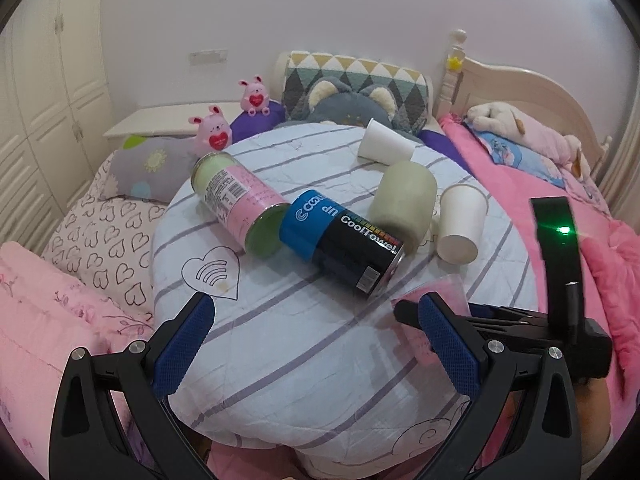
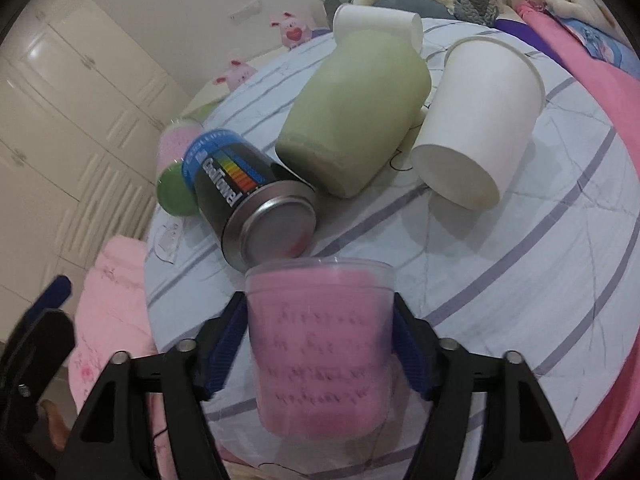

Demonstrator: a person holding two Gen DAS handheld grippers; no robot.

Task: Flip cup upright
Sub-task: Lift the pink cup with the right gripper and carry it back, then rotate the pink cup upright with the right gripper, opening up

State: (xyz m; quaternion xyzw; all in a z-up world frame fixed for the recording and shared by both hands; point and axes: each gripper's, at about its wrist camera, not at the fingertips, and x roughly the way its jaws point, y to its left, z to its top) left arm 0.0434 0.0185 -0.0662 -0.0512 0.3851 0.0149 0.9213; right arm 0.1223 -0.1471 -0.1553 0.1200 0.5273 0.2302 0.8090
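Note:
My right gripper (image 2: pixel 320 336) is shut on a clear pink plastic cup (image 2: pixel 320 344), held near the front of the striped round cushion (image 2: pixel 520 280); part of the cup shows in the left wrist view (image 1: pixel 436 292) behind my left gripper's right finger. My left gripper (image 1: pixel 316 312) is open and empty above the cushion's front (image 1: pixel 300 352). Lying on their sides are a white paper cup (image 1: pixel 460 224) (image 2: pixel 476 124), a pale green mug (image 1: pixel 404 204) (image 2: pixel 352 112), a second white paper cup (image 1: pixel 384 142) (image 2: pixel 376 20), a blue-black CoolTowel can (image 1: pixel 344 240) (image 2: pixel 248 200) and a pink-labelled jar (image 1: pixel 240 200) (image 2: pixel 176 168).
The cushion lies on a bed with pink bedding (image 1: pixel 600 184), heart-print pillows (image 1: pixel 104 240), pink plush toys (image 1: pixel 214 132), a grey plush (image 1: pixel 352 108) and a white headboard (image 1: pixel 520 88). White wardrobe doors (image 2: pixel 80 100) stand at the left.

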